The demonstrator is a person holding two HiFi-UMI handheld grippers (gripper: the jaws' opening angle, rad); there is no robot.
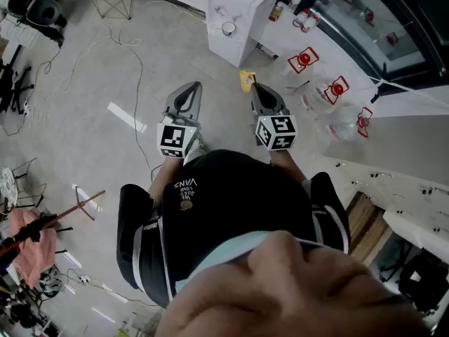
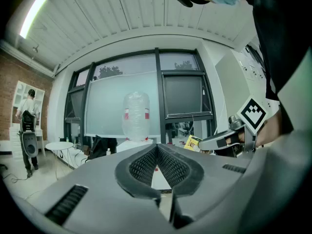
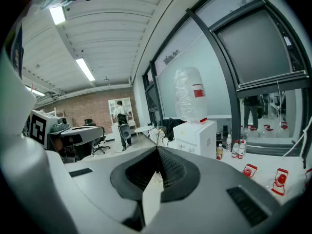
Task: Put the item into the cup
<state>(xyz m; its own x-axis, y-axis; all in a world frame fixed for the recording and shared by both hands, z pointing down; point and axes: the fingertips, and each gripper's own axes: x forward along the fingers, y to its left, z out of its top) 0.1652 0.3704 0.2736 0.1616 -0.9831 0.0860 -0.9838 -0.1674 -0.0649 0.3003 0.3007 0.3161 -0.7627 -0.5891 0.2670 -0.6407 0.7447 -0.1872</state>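
Yellow item (image 1: pixel 247 80) between right gripper (image 1: pixel 255 88) jaws

The grey plastic left gripper (image 1: pixel 188 90) and its twin, the right gripper (image 1: pixel 254 87), are held out side by side before the person's chest, a gap between them. The left gripper's jaws are pressed together, empty. The right gripper's jaws pinch a thin yellow packet (image 1: pixel 246 80).

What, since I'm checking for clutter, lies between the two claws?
Nothing but bare grey floor, seen in the head view, between the shut left claw and the right claw, which pinches a yellow packet.
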